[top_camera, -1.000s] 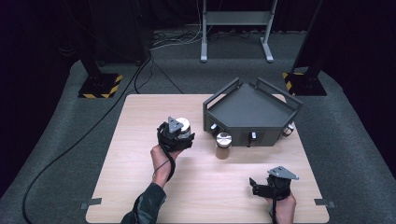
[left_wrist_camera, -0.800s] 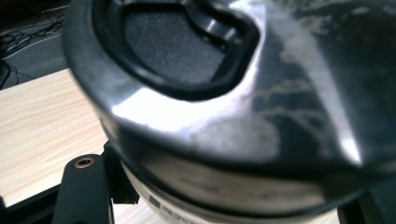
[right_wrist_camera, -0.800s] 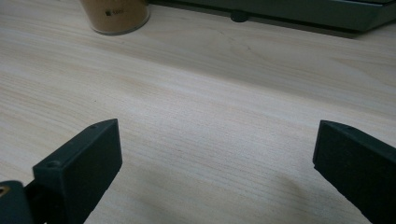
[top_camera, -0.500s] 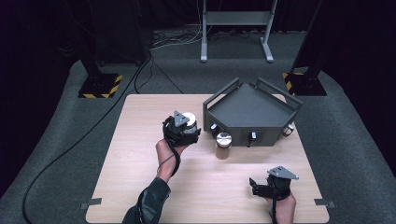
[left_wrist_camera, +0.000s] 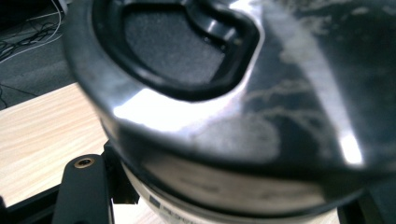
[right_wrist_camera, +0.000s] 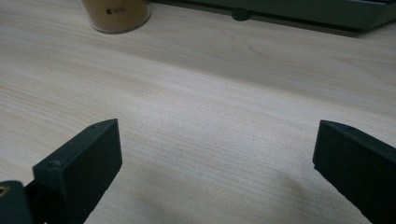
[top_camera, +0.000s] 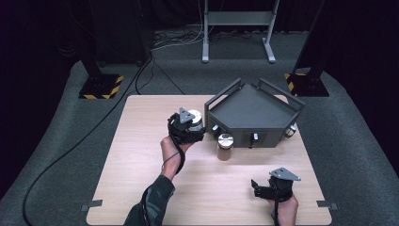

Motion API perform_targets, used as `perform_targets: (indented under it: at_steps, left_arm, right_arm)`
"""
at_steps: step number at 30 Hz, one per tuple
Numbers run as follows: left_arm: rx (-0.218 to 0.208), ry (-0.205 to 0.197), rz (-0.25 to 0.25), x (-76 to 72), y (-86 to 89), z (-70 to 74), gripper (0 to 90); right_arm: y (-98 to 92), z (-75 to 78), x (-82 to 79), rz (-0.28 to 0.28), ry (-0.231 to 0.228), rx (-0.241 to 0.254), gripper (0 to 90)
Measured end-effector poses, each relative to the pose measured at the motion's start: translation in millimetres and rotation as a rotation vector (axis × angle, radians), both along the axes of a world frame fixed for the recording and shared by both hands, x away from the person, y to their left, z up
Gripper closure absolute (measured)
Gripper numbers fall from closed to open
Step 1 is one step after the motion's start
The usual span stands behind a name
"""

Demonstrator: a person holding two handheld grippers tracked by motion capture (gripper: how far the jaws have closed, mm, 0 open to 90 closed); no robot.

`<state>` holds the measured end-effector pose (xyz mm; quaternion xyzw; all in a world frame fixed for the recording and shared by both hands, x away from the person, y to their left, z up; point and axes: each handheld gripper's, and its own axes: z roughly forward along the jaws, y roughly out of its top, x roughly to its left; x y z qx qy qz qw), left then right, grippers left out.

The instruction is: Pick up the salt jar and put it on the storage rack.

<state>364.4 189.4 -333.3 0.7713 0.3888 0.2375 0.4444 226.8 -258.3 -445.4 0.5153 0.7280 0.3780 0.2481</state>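
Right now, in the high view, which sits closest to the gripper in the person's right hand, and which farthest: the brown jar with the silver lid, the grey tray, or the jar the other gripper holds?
From the right gripper, near the table's front edge:
1. Brown jar, standing up and to its left, in front of the tray.
2. Grey tray, behind that jar, toward the table's far side.
3. Held jar, clamped in the left gripper, farthest to the left.

Lighting: overhead, falling on the wooden table [top_camera: 141, 155]; surroundings dim to black at the edges of the high view. Shadows: short and soft under the grey tray [top_camera: 251, 113] and the brown jar [top_camera: 225, 147]. Glare: bright white patches on the metal lid [left_wrist_camera: 224, 93] in the left gripper view, which is blurred throughout, too close to focus. Right gripper view: even, warm light; near jaws soft, wood grain sharp mid-frame, far edge hazy
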Motion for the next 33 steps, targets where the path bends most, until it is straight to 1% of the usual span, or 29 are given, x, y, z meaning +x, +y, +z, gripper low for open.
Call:
perform_targets:
  at_steps: [15, 19, 20, 27, 30, 33]
  left_arm:
    - [0.001, 0.004, -0.018, 9.6, -12.6, 7.7, 31.6]
    - [0.009, 0.001, -0.022, 11.8, -16.5, 10.6, 31.6]
    - [0.019, -0.001, -0.024, 13.0, -18.6, 12.8, 31.6]
    - [0.016, -0.007, -0.022, 15.9, -22.4, 16.5, 31.6]
    - [0.001, -0.005, -0.019, 19.5, -25.3, 16.9, 31.6]
    - [0.005, -0.004, -0.021, 21.9, -29.3, 18.2, 31.6]
  right_arm:
    - [-0.6, -0.2, -0.3, 0.002, -0.002, 0.002, 0.5]
    - [-0.6, -0.3, -0.5, 0.002, -0.003, 0.002, 0.5]
    - [-0.4, -0.3, -0.6, 0.002, -0.004, 0.001, 0.5]
    - [0.0, -0.4, -0.9, -0.002, -0.005, 0.001, 0.6]
    - [0.1, -0.3, -0.8, -0.002, -0.004, 0.0, 0.6]
    - [-0.1, -0.4, -0.9, -0.002, -0.005, 0.001, 0.6]
